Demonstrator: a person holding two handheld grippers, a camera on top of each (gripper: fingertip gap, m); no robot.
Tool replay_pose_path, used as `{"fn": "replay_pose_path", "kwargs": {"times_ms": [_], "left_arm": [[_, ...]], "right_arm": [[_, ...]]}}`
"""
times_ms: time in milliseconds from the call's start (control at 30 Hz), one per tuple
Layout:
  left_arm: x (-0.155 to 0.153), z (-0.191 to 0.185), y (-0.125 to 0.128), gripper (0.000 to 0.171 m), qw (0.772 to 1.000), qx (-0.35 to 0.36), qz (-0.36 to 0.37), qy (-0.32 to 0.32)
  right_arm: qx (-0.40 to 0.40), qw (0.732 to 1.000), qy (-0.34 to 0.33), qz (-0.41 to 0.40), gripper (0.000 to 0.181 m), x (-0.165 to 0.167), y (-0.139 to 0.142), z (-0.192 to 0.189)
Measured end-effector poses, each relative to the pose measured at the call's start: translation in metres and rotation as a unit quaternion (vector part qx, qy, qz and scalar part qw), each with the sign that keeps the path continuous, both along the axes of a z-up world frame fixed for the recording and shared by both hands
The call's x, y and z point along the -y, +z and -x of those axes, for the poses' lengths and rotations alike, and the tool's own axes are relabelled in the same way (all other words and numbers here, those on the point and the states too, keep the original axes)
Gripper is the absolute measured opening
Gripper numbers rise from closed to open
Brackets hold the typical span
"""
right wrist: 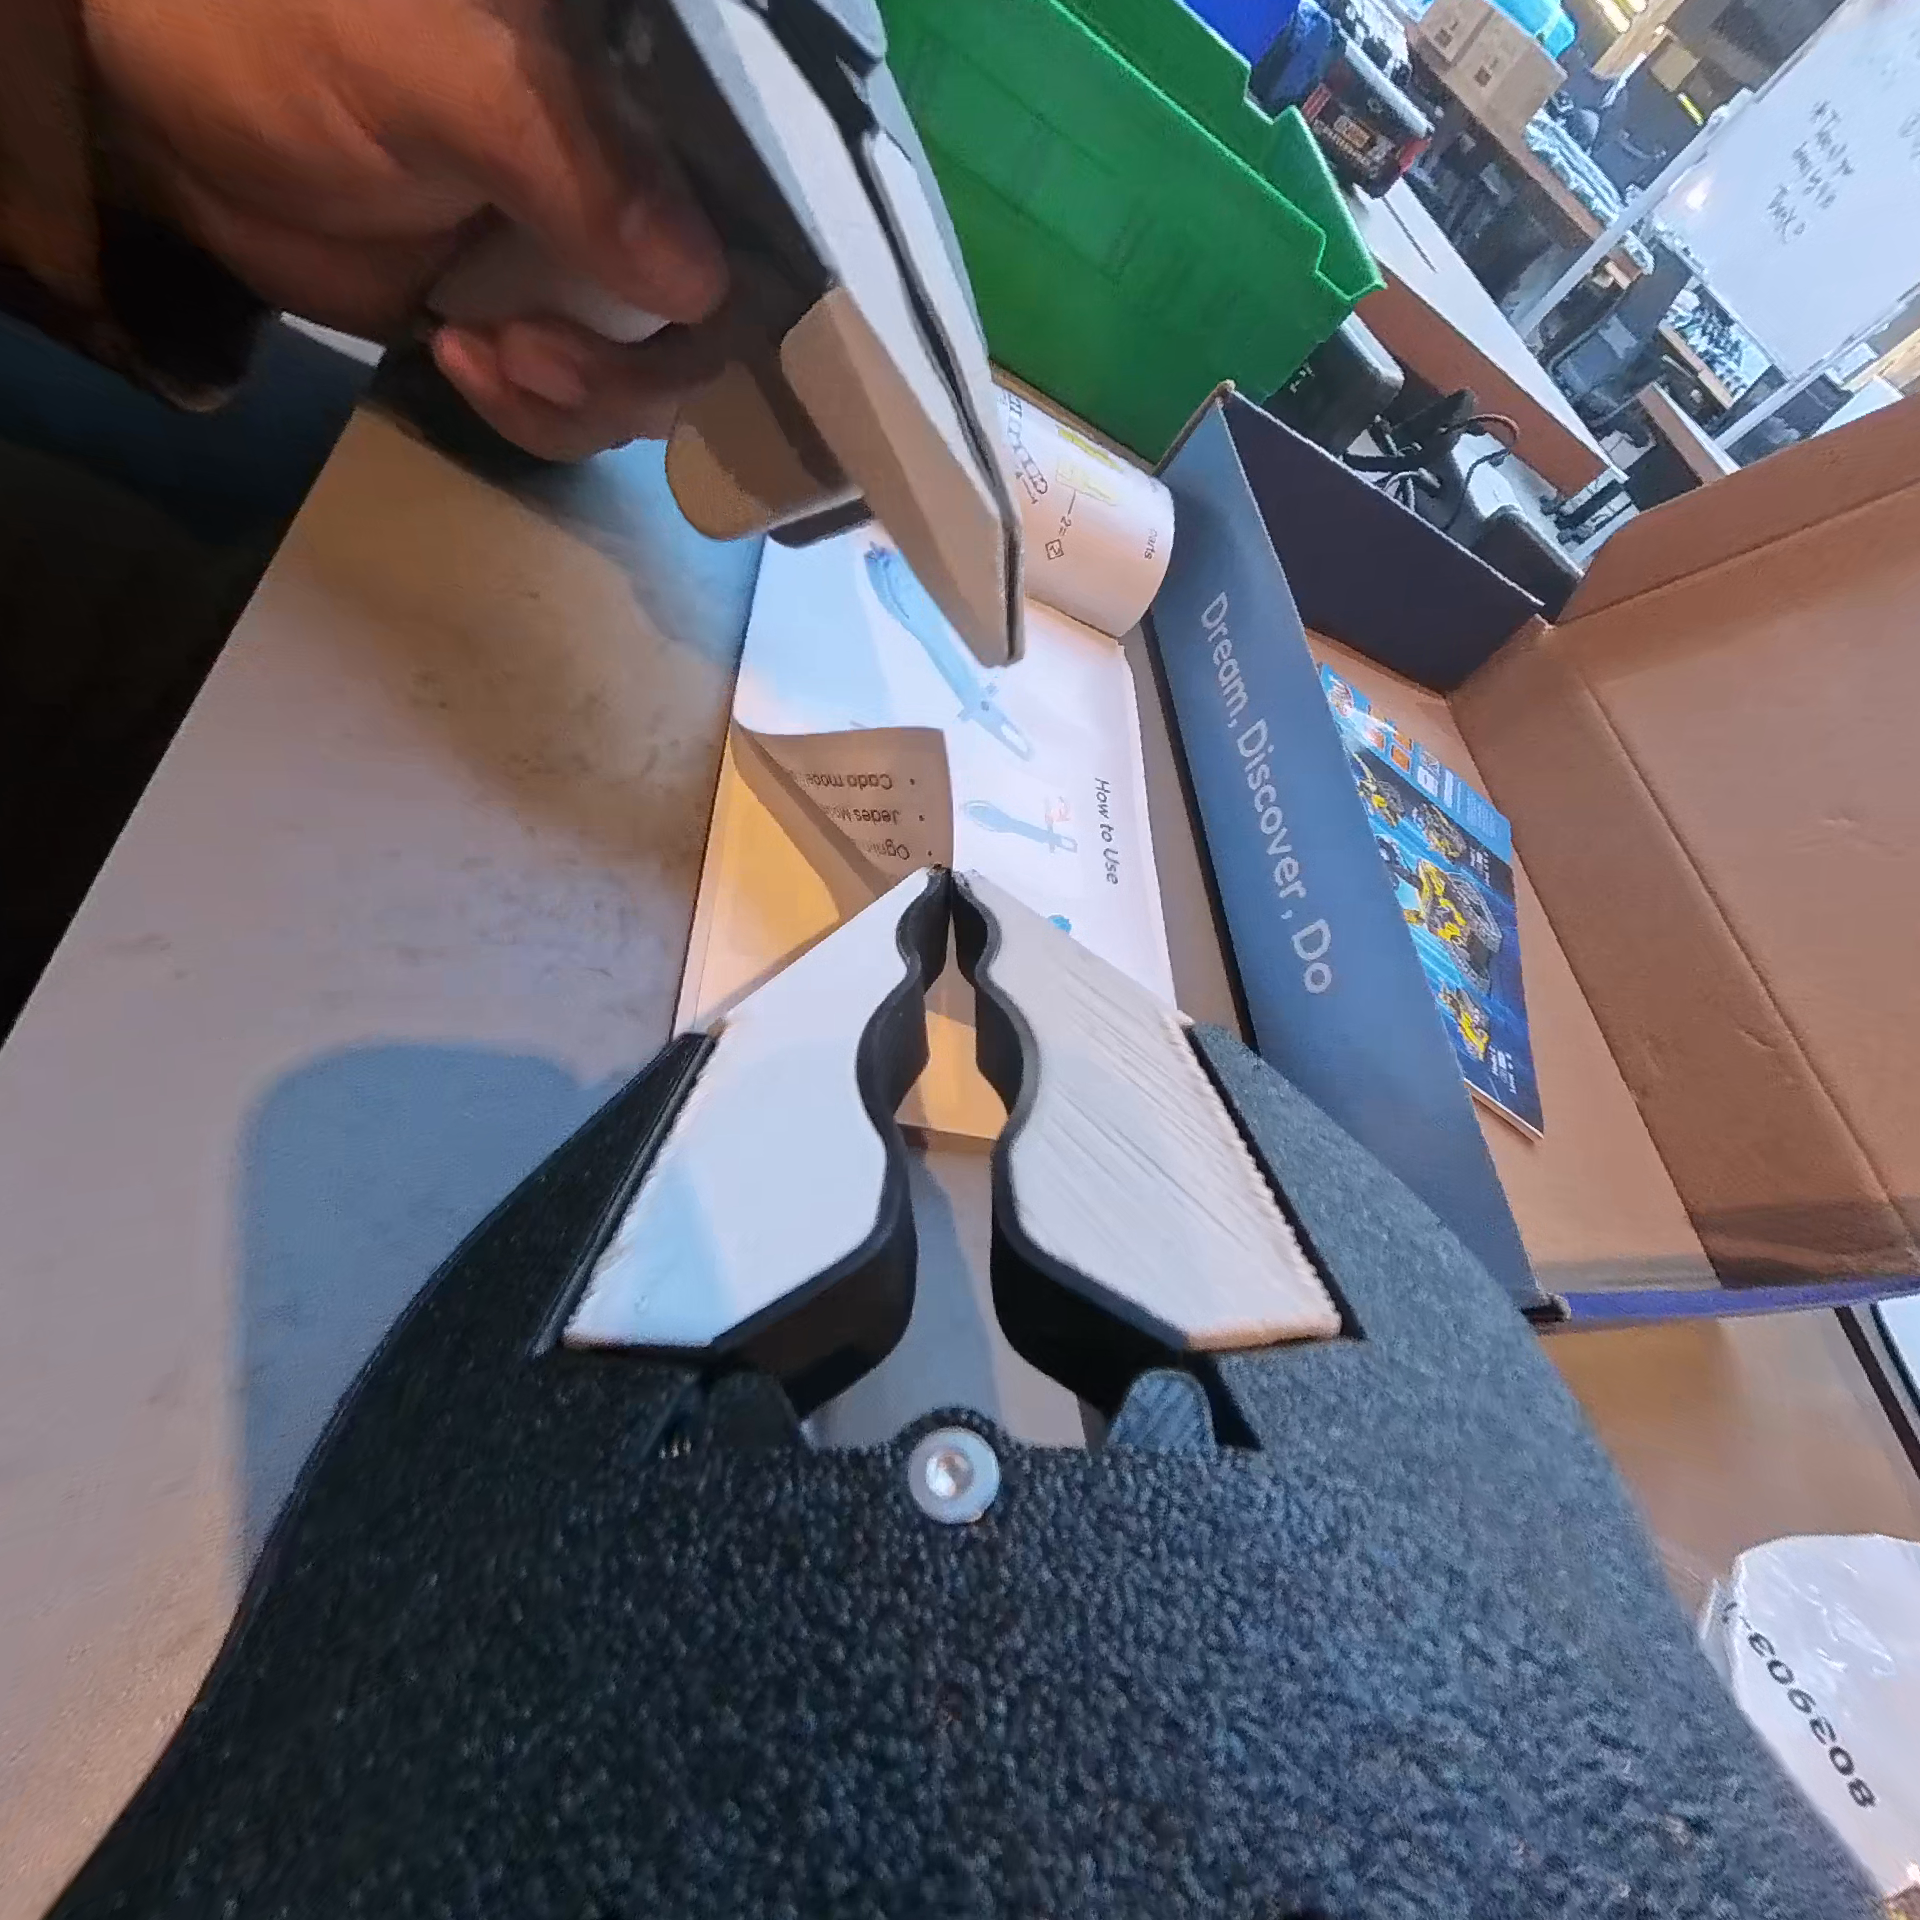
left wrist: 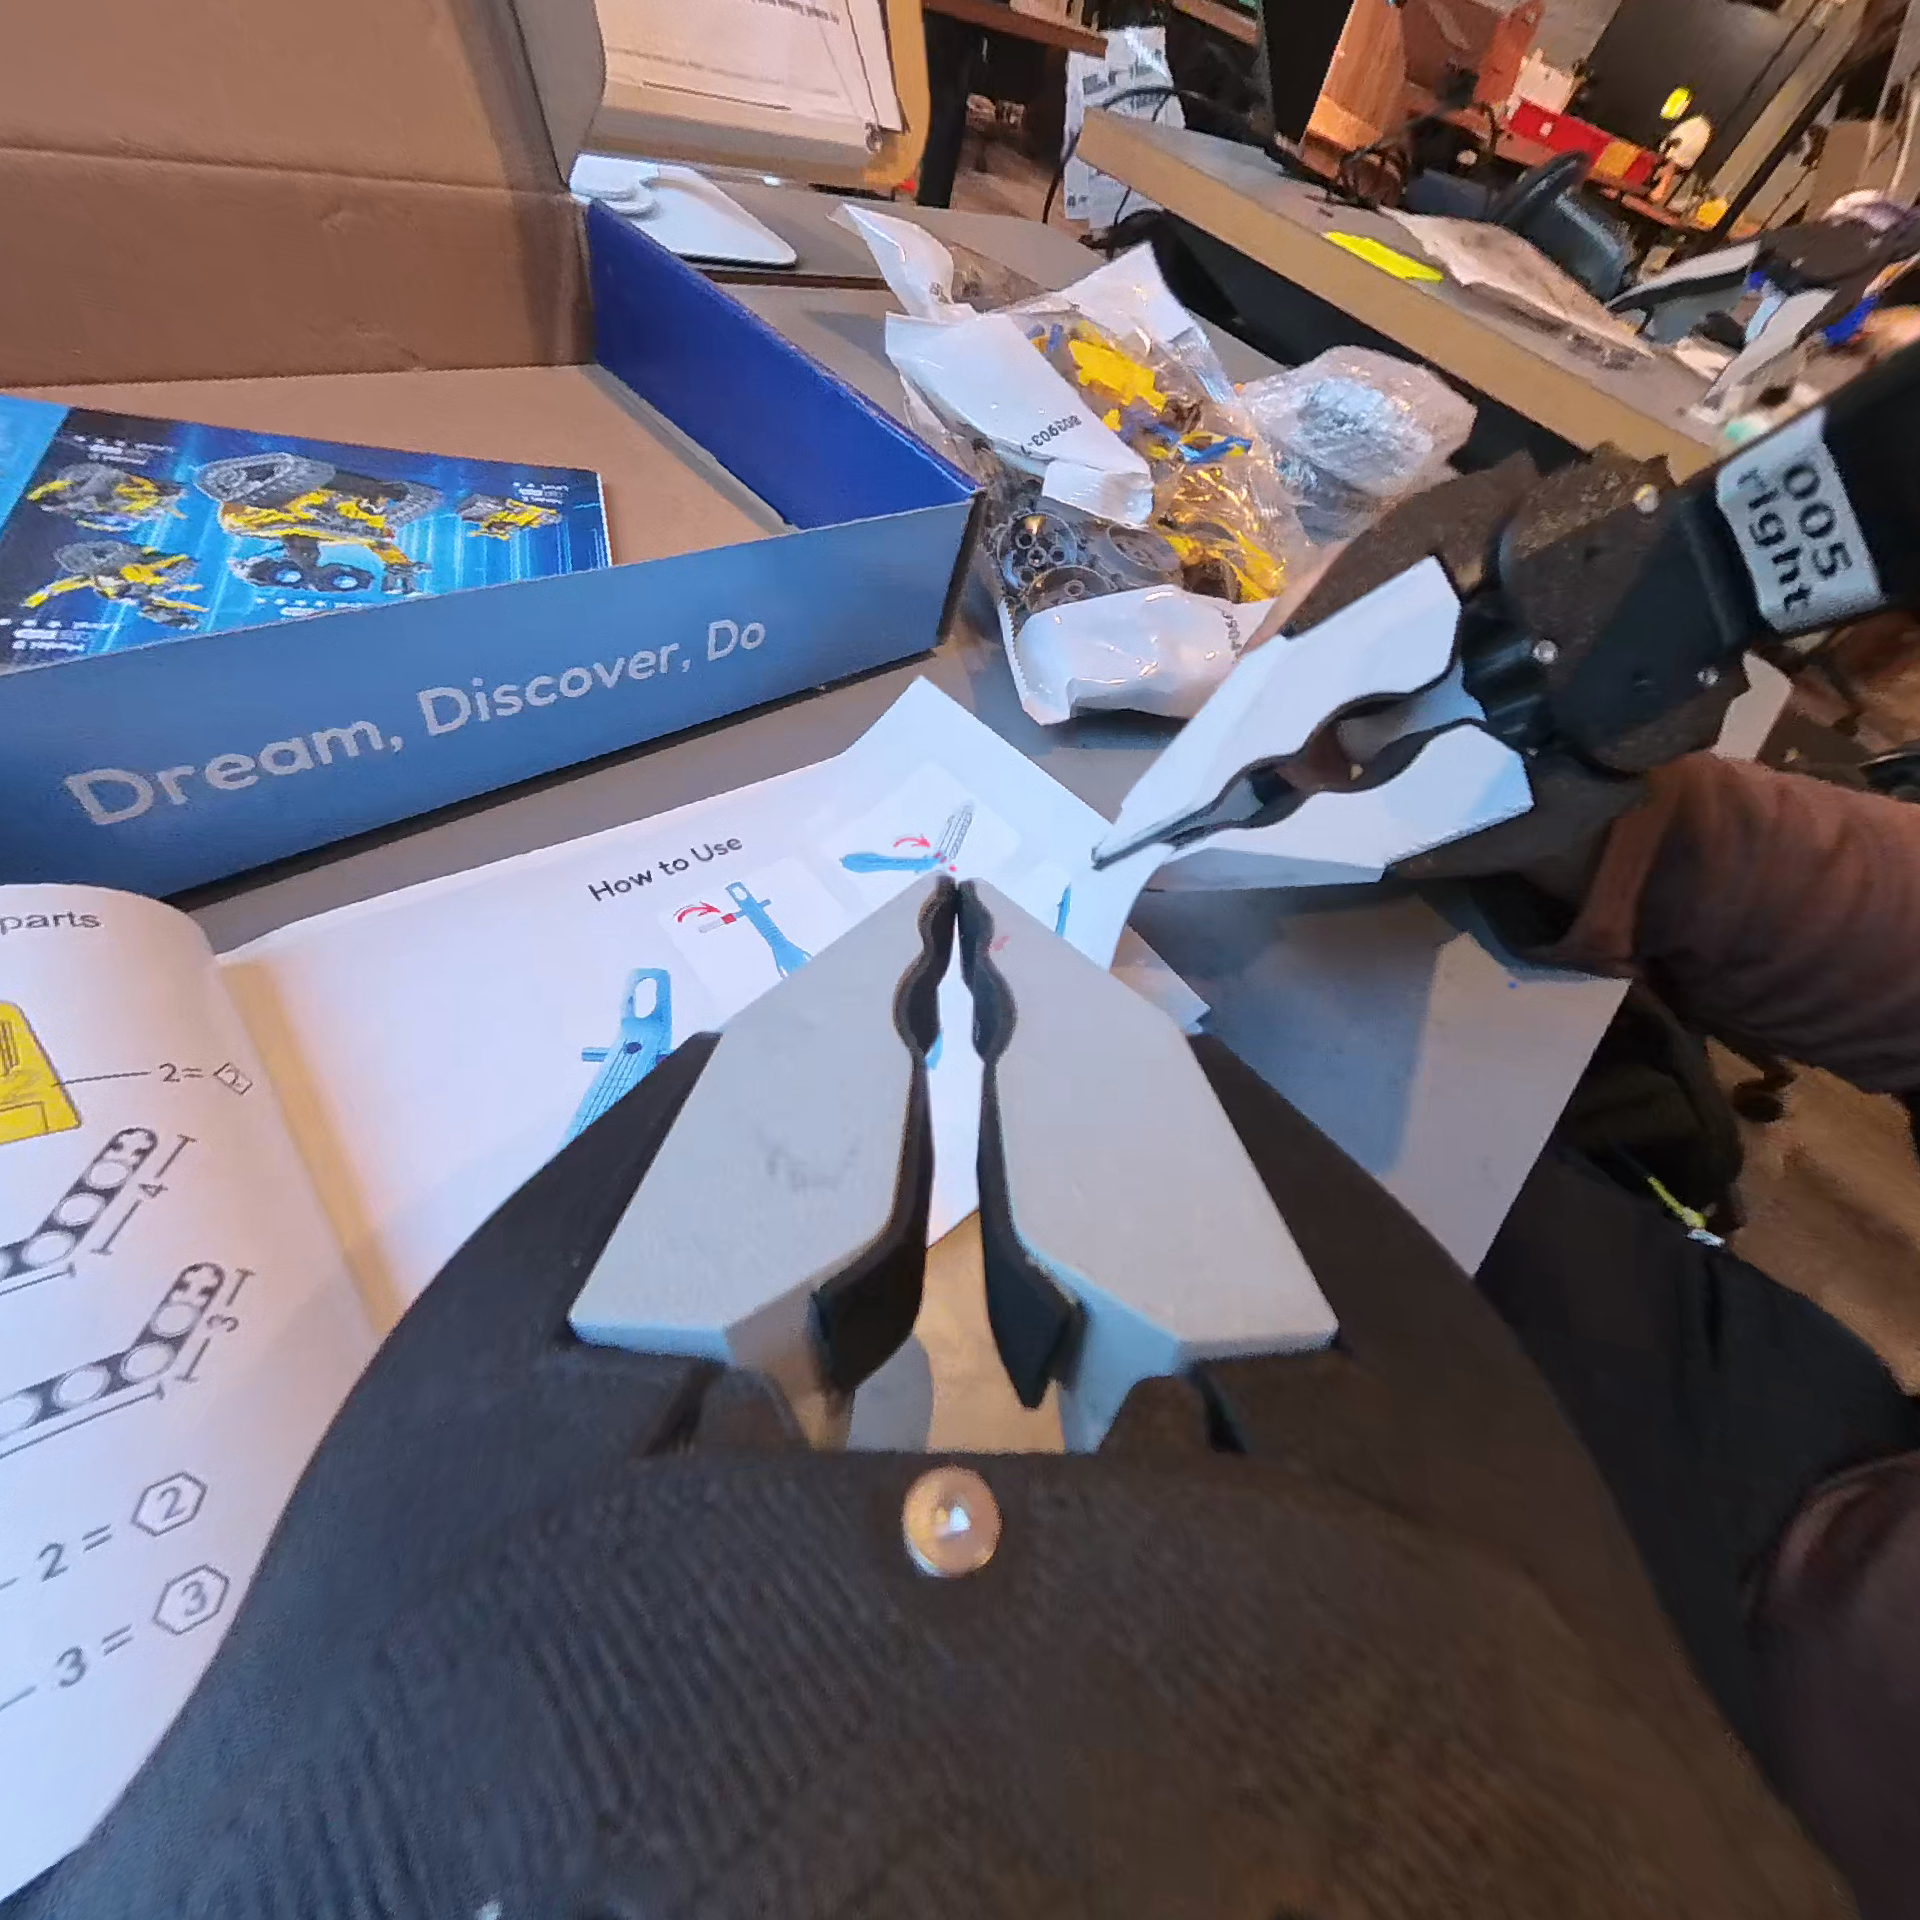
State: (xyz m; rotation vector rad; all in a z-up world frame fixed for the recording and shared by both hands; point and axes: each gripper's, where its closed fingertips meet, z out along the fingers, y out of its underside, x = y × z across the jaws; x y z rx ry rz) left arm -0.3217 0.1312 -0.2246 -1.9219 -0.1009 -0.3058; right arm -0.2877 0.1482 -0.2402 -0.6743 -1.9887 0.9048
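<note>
An open instruction booklet [left wrist: 436, 997] lies on the grey table [left wrist: 1351, 1018] in front of a blue box [left wrist: 416, 707]. My left gripper [left wrist: 956, 896] is shut and empty, its tips at or just above the right-hand page. In the right wrist view it [right wrist: 1006, 644] points down at the booklet [right wrist: 1049, 727], held by a hand [right wrist: 364, 156]. My right gripper [right wrist: 948, 881] is shut on the page's corner [right wrist: 862, 800], which curls up off the booklet. In the left wrist view the right gripper [left wrist: 1101, 854] pinches that lifted corner [left wrist: 1107, 909] just right of my left tips.
The open cardboard box holds a blue leaflet [left wrist: 291, 520], also seen from the right [right wrist: 1444, 894]. Clear bags of yellow, blue and grey parts [left wrist: 1122, 488] lie behind the booklet. Green bins [right wrist: 1122, 208] stand beyond the table. The table edge [left wrist: 1496, 1195] is close on the right. Tip to tip, the grippers are about 5 centimetres apart.
</note>
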Motion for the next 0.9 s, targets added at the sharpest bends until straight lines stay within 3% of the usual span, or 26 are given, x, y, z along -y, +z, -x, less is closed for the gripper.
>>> {"fn": "replay_pose_path", "kwargs": {"times_ms": [167, 267, 333, 433, 500, 667, 900], "left_arm": [[0.005, 0.006, 0.010, 0.000, 0.999, 0.043, -0.033, 0.004], [0.007, -0.010, 0.009, 0.000, 0.998, 0.042, -0.028, -0.047], [0.007, -0.023, 0.006, 0.019, 0.995, 0.038, -0.014, -0.089], [0.007, -0.037, -0.003, 0.029, 0.992, 0.019, 0.015, -0.127], [0.004, -0.040, -0.011, 0.027, 0.991, -0.016, 0.036, -0.130], [-0.008, -0.033, -0.024, 0.000, 0.987, -0.098, 0.071, -0.102], [-0.002, -0.023, -0.015, 0.000, 0.992, -0.091, 0.047, -0.072]], "right_arm": [[0.003, 1.000, 0.003, 0.000, 0.000, 0.000, -0.001, 0.000], [0.005, 1.000, 0.005, 0.000, 0.000, 0.001, -0.001, 0.000], [0.006, 1.000, 0.005, 0.000, 0.000, 0.001, -0.001, 0.000], [0.008, 1.000, 0.007, 0.002, 0.000, 0.002, -0.001, 0.000], [0.006, 1.000, 0.012, 0.007, 0.000, 0.004, 0.001, 0.000], [0.007, 1.000, 0.010, 0.016, 0.001, 0.003, 0.002, 0.000], [0.013, 0.998, -0.019, 0.064, 0.022, -0.010, 0.009, 0.004]]}}
